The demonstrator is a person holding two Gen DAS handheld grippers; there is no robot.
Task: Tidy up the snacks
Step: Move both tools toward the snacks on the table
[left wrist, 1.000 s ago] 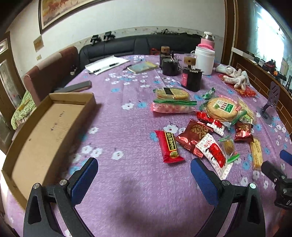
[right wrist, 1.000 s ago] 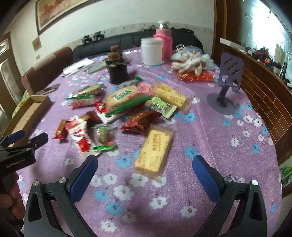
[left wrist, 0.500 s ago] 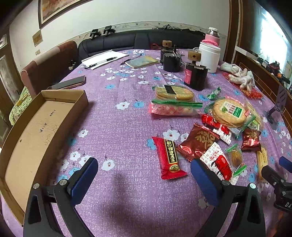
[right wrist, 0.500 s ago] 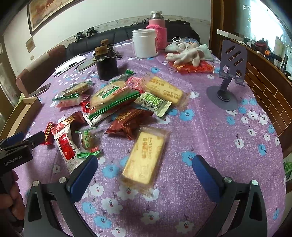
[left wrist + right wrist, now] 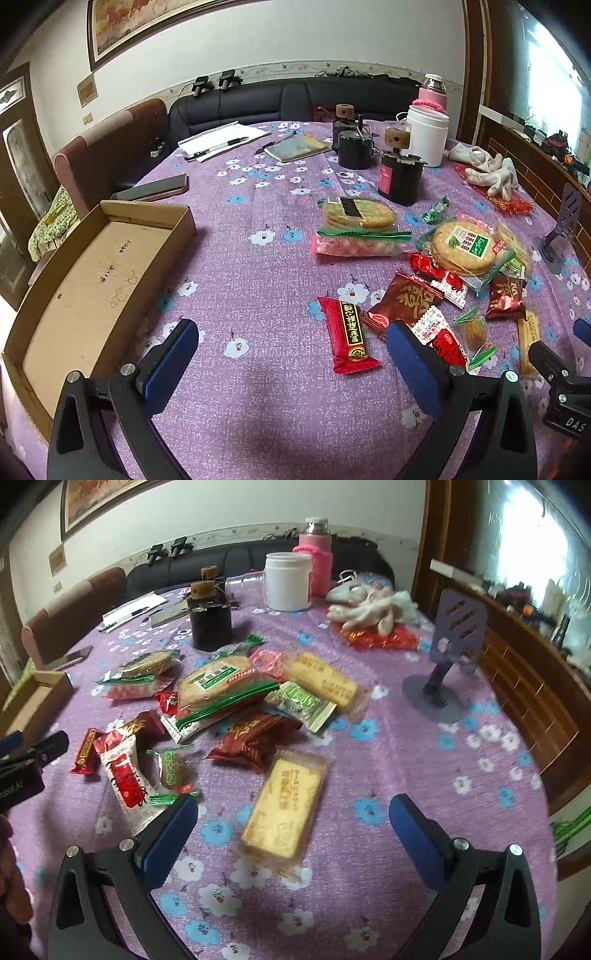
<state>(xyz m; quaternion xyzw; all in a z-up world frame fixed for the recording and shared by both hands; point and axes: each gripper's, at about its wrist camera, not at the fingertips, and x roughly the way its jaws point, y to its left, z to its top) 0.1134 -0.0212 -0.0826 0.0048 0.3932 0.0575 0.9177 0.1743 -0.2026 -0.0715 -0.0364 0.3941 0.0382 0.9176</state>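
Several wrapped snacks lie scattered on the purple flowered tablecloth. A red bar lies just beyond my open left gripper, with a dark red packet to its right. A shallow cardboard box sits empty at the left. My right gripper is open, with a yellow biscuit pack lying between its fingers on the cloth. A round cracker pack and a dark red packet lie beyond it.
Black tins, a white jar and a pink flask stand at the back. White gloves and a purple phone stand are at the right. A phone and papers lie far left.
Both grippers have moved forward and lower over the table. The yellow biscuit pack now lies between the right fingers; the red bar is nearer the left gripper.
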